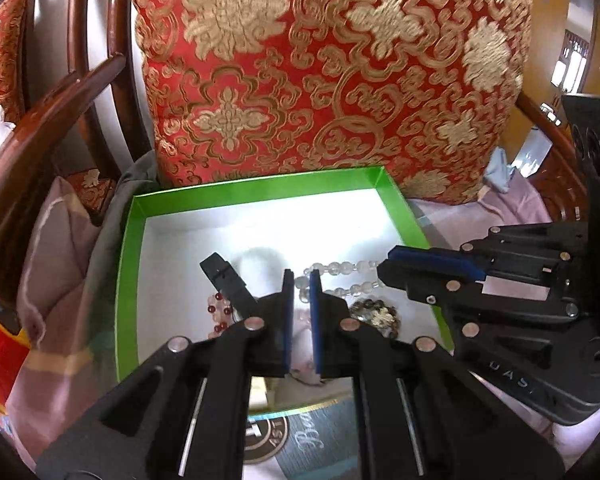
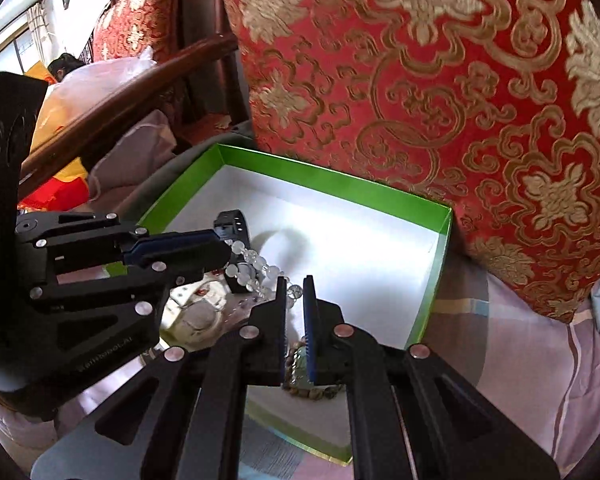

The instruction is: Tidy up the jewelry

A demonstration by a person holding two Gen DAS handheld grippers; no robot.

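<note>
Daylight enters from windows at the upper left of the right wrist view and the right edge of the left. The green box's white floor is overexposed at centre frame. Heavy fisheye curvature, dark corners. Near foreground is soft.

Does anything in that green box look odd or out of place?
Yes: the clear bead strand is stretched taut above the box floor between the left gripper and right gripper, not lying with the other bracelets.

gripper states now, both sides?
Left gripper: shut on the clear bead bracelet.
Right gripper: shut on the same bracelet's other end, a bead between its fingers.
</note>
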